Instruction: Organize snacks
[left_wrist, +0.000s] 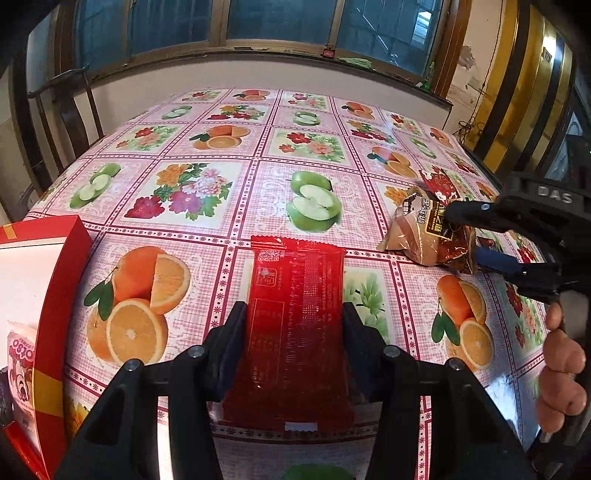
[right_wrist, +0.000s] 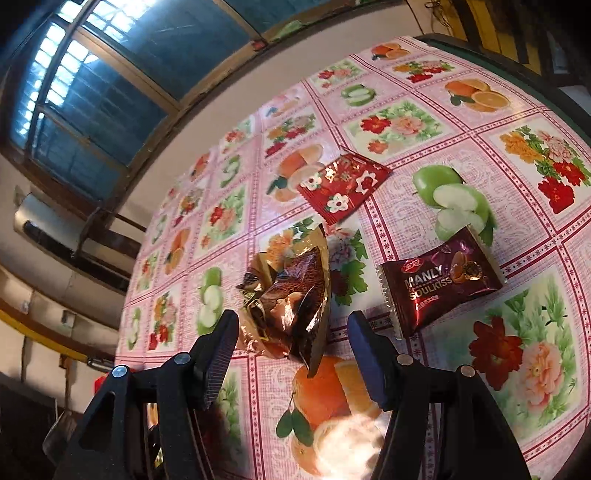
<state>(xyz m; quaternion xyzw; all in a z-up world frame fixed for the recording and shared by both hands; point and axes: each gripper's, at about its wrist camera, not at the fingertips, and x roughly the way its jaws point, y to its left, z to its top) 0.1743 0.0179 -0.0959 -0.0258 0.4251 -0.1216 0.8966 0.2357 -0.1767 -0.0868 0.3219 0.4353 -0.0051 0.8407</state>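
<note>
A long red snack packet (left_wrist: 295, 325) lies flat on the fruit-print tablecloth (left_wrist: 207, 147), between the fingers of my left gripper (left_wrist: 293, 314); the fingers touch its two long edges. My right gripper (right_wrist: 291, 325) is open around a crumpled gold-brown snack bag (right_wrist: 291, 291), which also shows in the left wrist view (left_wrist: 424, 236). A dark red "Manly Soulkiss" packet (right_wrist: 439, 284) lies to the right of it. A red packet with white flowers (right_wrist: 341, 186) lies farther off.
A red box (left_wrist: 48, 314) with a pink snack packet (left_wrist: 22, 365) inside stands at the left table edge. A dark chair (left_wrist: 70, 110) stands at the far left of the table. A window and wall lie beyond the table's far edge.
</note>
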